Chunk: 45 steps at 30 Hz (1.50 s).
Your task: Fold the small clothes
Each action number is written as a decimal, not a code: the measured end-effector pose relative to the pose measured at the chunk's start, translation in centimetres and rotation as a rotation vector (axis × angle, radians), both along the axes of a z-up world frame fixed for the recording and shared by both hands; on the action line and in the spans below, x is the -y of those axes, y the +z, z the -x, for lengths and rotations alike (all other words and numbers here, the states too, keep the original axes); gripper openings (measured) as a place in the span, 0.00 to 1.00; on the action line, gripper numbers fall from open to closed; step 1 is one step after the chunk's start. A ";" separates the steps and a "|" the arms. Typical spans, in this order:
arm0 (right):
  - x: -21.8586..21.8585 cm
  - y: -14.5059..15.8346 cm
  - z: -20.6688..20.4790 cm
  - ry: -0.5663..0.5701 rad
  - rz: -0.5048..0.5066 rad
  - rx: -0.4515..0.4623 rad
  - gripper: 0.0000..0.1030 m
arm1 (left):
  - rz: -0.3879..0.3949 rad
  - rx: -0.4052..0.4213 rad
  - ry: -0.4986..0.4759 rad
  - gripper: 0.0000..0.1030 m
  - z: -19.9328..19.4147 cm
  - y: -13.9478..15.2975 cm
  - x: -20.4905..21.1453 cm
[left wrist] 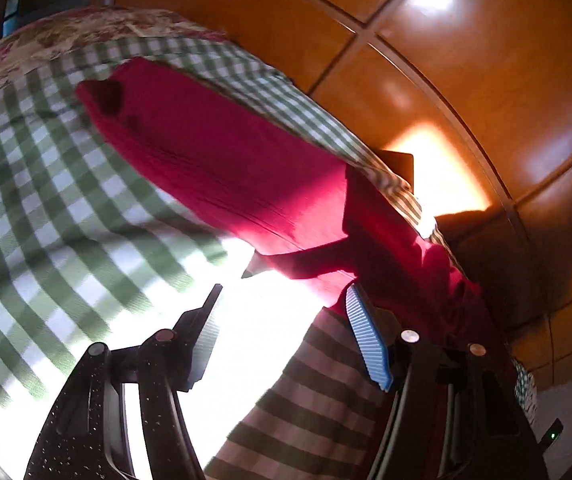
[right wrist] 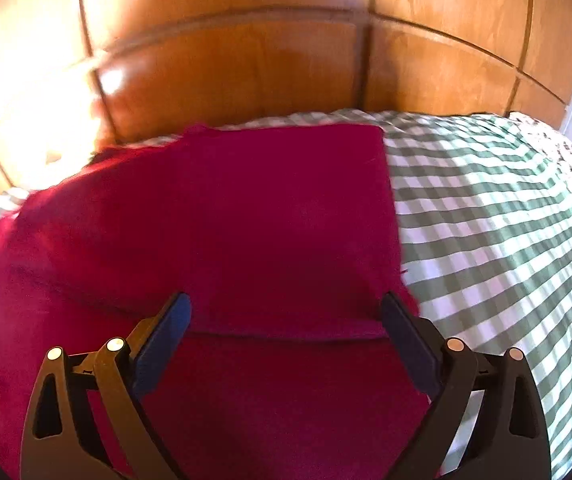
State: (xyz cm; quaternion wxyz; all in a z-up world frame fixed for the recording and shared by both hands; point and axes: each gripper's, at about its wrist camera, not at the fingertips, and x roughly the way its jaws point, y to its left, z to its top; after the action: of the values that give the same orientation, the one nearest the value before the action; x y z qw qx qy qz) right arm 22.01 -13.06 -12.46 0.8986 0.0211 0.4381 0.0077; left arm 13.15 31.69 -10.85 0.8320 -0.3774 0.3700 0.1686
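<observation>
Both the left gripper (left wrist: 282,292) and right gripper (right wrist: 286,308) stand apart, gripping nothing. The red garment (right wrist: 246,220) seems part-folded, though blur hides its edges; a careless pinch could catch the checked cloth (right wrist: 486,220) underneath and drag the fold open.

Harsh sunlight blown out on checked cloth (left wrist: 38,184), glare on wood panels (left wrist: 466,60), motion blur, fisheye bending

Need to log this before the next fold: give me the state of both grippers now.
Left gripper: open, nothing between the jaws, beside the red garment.
Right gripper: open wide above the red garment, holding nothing.
</observation>
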 end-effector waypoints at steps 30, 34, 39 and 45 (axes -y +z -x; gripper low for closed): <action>-5.2 -2.7 2.0 0.134 0.048 -0.058 0.96 | 0.074 0.153 0.122 0.06 -5.1 3.6 -9.6; -5.2 -2.8 2.1 0.133 0.044 -0.056 0.96 | 0.047 0.221 -0.085 0.06 -7.6 6.2 -2.3; -5.2 -2.8 2.0 0.131 0.034 -0.053 0.96 | 0.008 0.204 -0.324 0.06 -10.8 6.2 7.4; -5.1 -2.8 2.0 0.131 0.019 -0.051 0.96 | -0.075 0.110 -0.519 0.16 -12.8 3.3 16.3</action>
State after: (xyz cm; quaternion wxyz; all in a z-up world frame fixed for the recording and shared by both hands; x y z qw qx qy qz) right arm 20.03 -7.95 -15.23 0.8849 -0.0162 0.4614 0.0618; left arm 25.99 15.36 -7.50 0.8796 -0.2472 0.4023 -0.0576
